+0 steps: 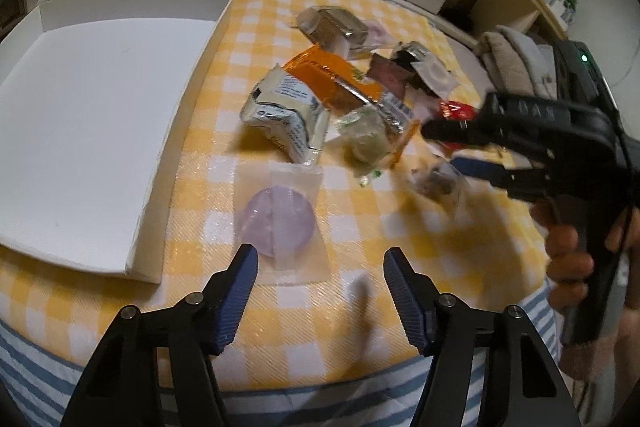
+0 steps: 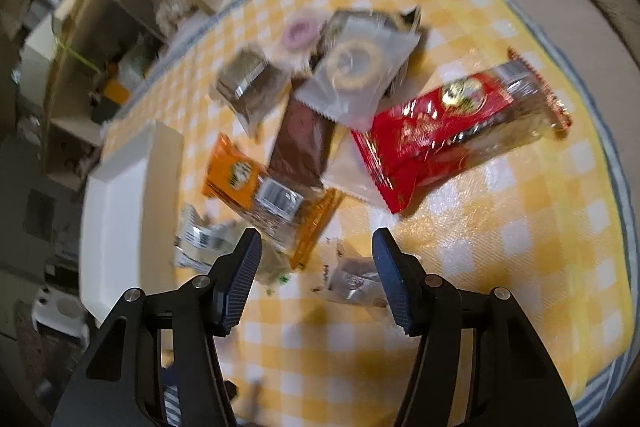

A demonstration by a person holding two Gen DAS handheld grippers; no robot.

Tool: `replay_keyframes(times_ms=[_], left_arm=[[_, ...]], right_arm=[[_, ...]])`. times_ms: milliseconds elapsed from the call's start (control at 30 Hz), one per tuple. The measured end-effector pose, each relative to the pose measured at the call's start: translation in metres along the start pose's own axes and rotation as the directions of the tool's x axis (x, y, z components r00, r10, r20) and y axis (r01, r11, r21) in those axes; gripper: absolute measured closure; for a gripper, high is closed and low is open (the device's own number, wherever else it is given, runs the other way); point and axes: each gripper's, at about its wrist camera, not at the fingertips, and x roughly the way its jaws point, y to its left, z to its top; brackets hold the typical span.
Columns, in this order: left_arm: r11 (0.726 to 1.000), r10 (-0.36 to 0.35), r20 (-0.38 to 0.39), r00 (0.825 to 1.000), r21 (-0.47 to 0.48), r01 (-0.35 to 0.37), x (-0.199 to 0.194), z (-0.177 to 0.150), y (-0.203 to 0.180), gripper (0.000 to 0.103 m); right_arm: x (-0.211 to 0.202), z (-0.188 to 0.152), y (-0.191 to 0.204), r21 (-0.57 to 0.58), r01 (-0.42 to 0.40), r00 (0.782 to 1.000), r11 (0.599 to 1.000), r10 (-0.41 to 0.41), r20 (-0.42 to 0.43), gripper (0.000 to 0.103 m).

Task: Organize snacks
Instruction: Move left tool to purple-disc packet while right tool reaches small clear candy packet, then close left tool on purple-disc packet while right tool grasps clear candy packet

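Left claw (image 1: 320,259): half open, empty, above a clear-wrapped round lilac sweet (image 1: 280,223) near the yellow-checked desk's (image 1: 440,247) front edge. Right claw (image 2: 316,247): half open, empty, over a small crinkled silver packet (image 2: 352,279). Shallow white cardboard box (image 1: 100,131): left edge.

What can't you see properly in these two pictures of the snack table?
- Left wrist view: the right gripper hides most of the red packet.
- Right wrist view: motion blur smears the small clear-wrapped snack and every label.
- Left wrist view: the white tray is cut off by the frame edge.
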Motion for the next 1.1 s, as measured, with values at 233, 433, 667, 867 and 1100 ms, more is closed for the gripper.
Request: replay_keyframes(times_ms=[233,433,667,867,1100], left_arm=[[0.998,0.066,0.017,0.998,0.004,-0.066,0.011,0.004,-0.008,0.047],[0.988,0.132,0.034,0.991,0.076,-0.134,0.018,0.007,-0.022,0.047],[0.981,0.125,-0.021,0.992,0.153,-0.121,0.022,0.014,-0.024,0.047],[0.983,0.086,-0.058,0.995,0.169,-0.075,0.024,0.019,-0.021,0.061],[0.982,-0.017,-0.107,0.994,0.188,0.037,0.022,0.012,-0.028,0.066]], right_arm=[[0.006,-0.012,0.005,-0.062,0.019,0.994,0.998,-0.025,-0.11,0.044],[0.014,-0.019,0.009,-0.095,0.108,0.984,0.99,-0.12,-0.13,0.046],[0.023,-0.019,0.01,-0.108,0.201,0.969,0.974,-0.214,-0.126,0.071],[0.024,-0.017,0.016,-0.125,0.219,0.965,0.968,-0.234,-0.116,0.075],[0.011,-0.02,0.012,-0.107,0.206,0.972,0.973,-0.216,-0.09,0.075]])
